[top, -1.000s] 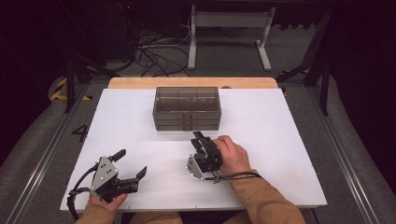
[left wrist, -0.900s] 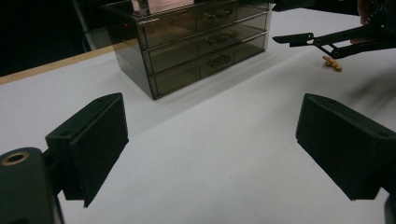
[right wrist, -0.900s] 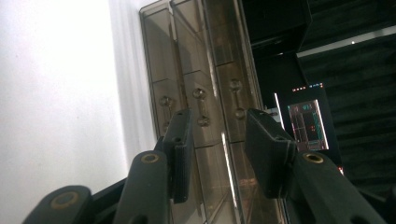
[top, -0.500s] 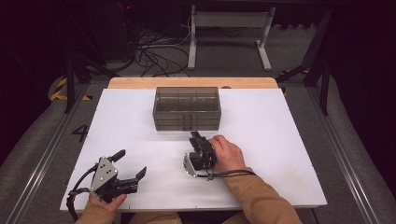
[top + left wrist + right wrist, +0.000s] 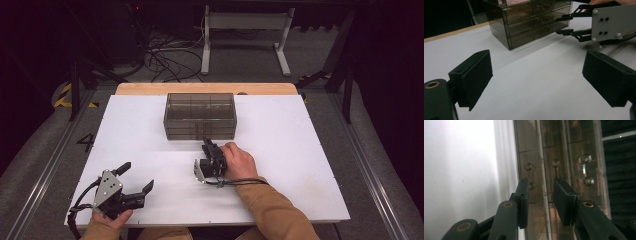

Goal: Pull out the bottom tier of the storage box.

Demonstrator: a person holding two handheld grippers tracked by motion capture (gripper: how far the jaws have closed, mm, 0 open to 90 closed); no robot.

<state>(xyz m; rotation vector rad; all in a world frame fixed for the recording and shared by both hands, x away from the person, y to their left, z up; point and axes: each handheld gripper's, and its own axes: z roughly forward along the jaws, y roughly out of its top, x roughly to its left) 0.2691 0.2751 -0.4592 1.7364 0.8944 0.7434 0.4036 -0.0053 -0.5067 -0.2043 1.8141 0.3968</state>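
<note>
In the lower left of the high view the left gripper (image 5: 134,189) rests low on the white table (image 5: 300,165), its jaws spread wide with nothing between them; its black pads (image 5: 475,75) are matte, blocky foam-faced wedges. Just right of centre, the right gripper (image 5: 207,146) is turned on its side and points up the frame at the drawer box (image 5: 200,116), which sits in the upper middle of the table, long axis running left to right. This hand is plainly the nearer one; the left is well apart.

In the right gripper view the 2 jaws stand fairly narrow and have just been closing, with nothing pinched yet. Directly ahead of the tips lies the smoky, see-through plastic front with its 3 drawers stacked. A small clear knob (image 5: 529,166) shows just beyond the left pad, and a faceted handle (image 5: 585,171) lies off to the upper right. The next move likely means straddling a bottom-drawer knob.
</note>
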